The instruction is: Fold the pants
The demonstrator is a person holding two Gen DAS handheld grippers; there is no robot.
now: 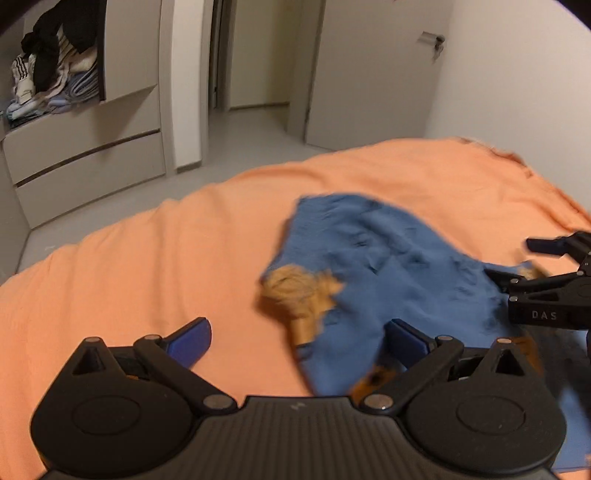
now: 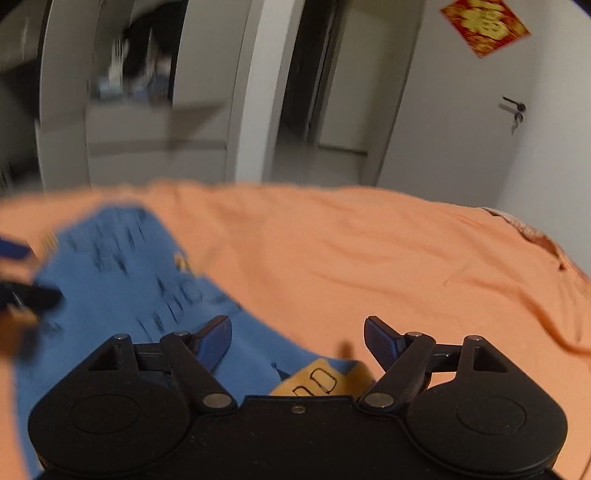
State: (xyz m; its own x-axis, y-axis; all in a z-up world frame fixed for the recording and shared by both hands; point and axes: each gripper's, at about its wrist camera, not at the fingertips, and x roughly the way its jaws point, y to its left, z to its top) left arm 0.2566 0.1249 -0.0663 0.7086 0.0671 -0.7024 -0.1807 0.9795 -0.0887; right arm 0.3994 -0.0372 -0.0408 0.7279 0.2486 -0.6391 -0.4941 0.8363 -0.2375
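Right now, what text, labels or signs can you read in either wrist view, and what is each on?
"DAS": white letters on the black body of the right gripper.
Red and gold wall decoration: one gold character, too blurred to read.
Yellow patch on the blue pants: black outlines, unreadable.

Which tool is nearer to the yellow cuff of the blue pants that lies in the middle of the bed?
Left. The left tool stands open right before that yellow cuff. The right tool, also open, hovers over the far side of the blue pants.
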